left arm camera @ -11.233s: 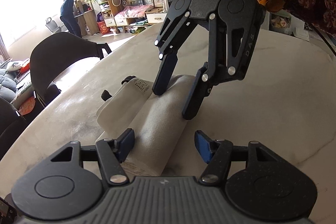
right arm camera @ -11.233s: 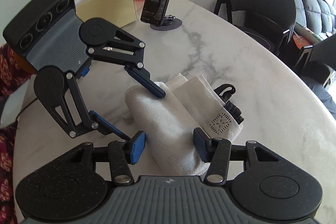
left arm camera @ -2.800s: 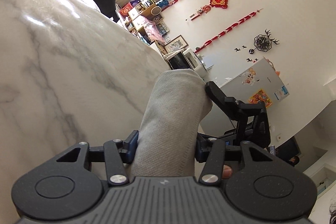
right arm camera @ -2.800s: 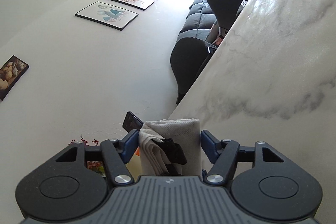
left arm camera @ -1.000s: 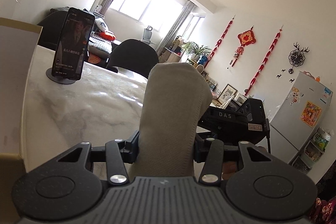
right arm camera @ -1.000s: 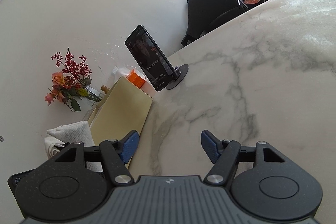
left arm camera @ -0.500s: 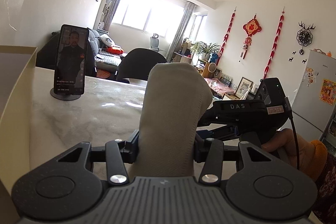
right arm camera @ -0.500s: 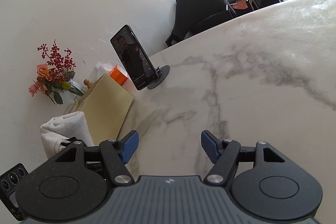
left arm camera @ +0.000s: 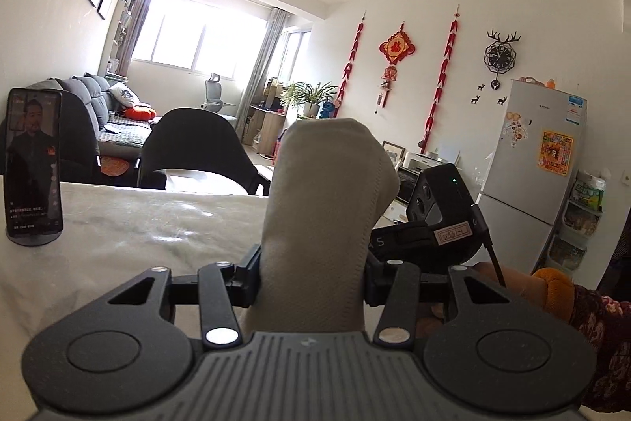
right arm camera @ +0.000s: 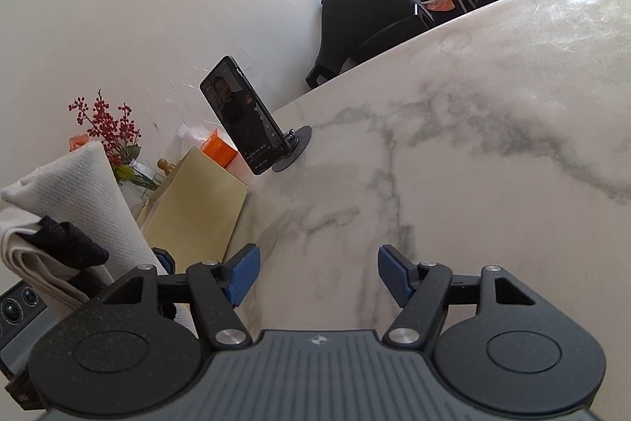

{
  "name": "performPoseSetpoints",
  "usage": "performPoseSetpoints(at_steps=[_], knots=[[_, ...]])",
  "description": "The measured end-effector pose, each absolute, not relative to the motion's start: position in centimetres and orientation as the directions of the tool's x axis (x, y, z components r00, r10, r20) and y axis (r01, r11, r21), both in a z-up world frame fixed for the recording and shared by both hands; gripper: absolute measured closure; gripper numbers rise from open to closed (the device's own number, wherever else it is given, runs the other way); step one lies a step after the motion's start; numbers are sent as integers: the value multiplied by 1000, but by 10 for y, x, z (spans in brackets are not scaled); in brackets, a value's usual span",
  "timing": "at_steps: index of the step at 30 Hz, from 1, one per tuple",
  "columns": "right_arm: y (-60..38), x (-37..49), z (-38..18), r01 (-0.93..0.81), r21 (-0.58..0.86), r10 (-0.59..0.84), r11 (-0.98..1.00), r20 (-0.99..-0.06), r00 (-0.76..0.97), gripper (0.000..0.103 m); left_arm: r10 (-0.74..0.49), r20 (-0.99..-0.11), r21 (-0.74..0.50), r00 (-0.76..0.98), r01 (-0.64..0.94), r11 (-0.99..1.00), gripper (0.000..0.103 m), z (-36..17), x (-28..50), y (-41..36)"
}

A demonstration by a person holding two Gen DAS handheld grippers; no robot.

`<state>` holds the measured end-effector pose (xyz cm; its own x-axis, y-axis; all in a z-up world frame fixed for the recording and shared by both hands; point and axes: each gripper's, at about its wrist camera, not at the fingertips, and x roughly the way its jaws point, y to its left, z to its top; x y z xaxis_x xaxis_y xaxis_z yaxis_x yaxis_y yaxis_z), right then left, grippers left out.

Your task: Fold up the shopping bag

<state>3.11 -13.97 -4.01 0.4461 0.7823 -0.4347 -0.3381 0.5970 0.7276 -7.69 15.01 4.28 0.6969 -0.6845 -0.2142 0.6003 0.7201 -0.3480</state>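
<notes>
Bag (left arm camera: 323,208): folded into a compact roll, clamped between left fingers (left arm camera: 252,275), held upright above tabletop (left arm camera: 130,223). Left view: swung level from the tilt of moments before; right gripper (left arm camera: 441,223) beside the roll, no longer gripping it. Lower end of roll hidden behind gripper body.

Right view: fingers (right arm camera: 242,273) apart, empty over marble, having let go since three seconds back. Bag (right arm camera: 67,212) at left edge, cut off, black handle (right arm camera: 63,243) tucked in. Folding seemingly complete; placement undecided. Phone (right arm camera: 244,117) behind.
</notes>
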Motion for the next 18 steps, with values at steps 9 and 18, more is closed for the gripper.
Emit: performPoseSetpoints(at_steps=[9,18], knots=[[-153,18,-55,-284,785,806,551,-412,424,31,-767,-94,-520,635,625,581,55,54,-56,186],[-109,-4,-63,-346,830,894,437,-356,273,23,-838,63,-603,542,690,401,55,91,-49,199]])
